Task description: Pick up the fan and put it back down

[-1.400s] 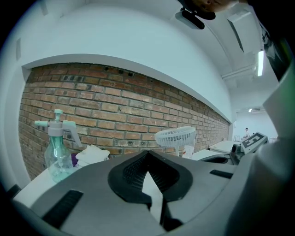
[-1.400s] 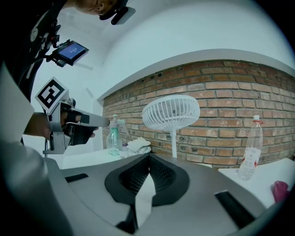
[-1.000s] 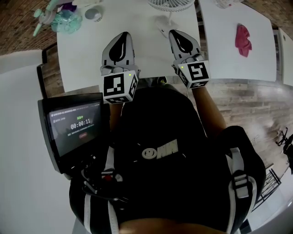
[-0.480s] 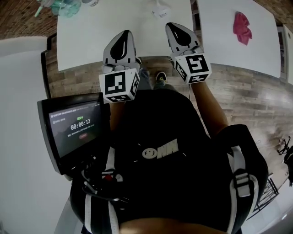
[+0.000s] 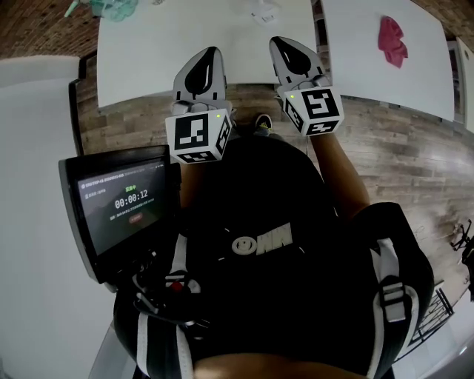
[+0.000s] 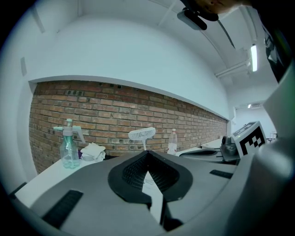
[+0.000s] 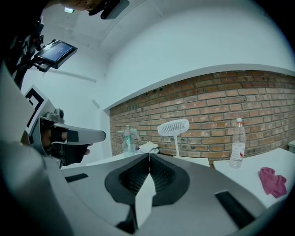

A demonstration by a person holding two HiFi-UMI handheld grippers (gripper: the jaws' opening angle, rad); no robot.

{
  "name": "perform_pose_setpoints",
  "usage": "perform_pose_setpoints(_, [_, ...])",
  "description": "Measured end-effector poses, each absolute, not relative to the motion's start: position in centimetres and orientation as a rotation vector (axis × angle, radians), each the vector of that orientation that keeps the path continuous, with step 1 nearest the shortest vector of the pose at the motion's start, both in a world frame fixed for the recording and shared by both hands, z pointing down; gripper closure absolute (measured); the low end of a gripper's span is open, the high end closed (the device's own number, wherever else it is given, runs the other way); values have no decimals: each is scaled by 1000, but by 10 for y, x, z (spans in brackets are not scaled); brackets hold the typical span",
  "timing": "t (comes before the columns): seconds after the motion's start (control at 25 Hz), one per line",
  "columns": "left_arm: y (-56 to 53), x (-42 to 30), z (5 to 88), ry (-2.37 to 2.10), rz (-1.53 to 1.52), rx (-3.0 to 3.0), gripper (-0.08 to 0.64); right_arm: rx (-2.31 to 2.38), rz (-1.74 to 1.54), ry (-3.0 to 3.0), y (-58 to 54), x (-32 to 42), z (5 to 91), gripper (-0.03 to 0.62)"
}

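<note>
The white fan (image 6: 142, 134) stands upright on its thin stem at the far side of the white table (image 5: 148, 52), in front of a brick wall; it also shows in the right gripper view as the fan (image 7: 173, 127). In the head view only its base (image 5: 264, 13) shows at the top edge. My left gripper (image 5: 209, 53) (image 6: 147, 153) and right gripper (image 5: 280, 43) (image 7: 149, 156) hover side by side over the table's near edge, well short of the fan. Both are shut with nothing between the jaws.
A green spray bottle (image 6: 68, 150) and a white cloth (image 6: 93, 150) sit left of the fan. A water bottle (image 7: 238, 141) and a pink rag (image 5: 391, 41) are on the second table at the right. A timer screen (image 5: 122, 203) hangs at my left.
Both grippers have drawn back from the table toward my body. The fan head has slipped out of the head view's top edge. Little has moved in the last half second.
</note>
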State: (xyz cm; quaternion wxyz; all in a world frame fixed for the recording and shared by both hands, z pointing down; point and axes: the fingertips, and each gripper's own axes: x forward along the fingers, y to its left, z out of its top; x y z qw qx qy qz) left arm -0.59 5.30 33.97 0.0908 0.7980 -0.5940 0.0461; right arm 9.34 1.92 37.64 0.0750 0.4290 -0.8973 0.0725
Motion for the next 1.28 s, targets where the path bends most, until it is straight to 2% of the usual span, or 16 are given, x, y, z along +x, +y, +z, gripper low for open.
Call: perform_pose_setpoints(1.28, [48, 0, 341, -1714, 87, 2441, 563, 1351, 174, -2671, 19, 97, 378, 584])
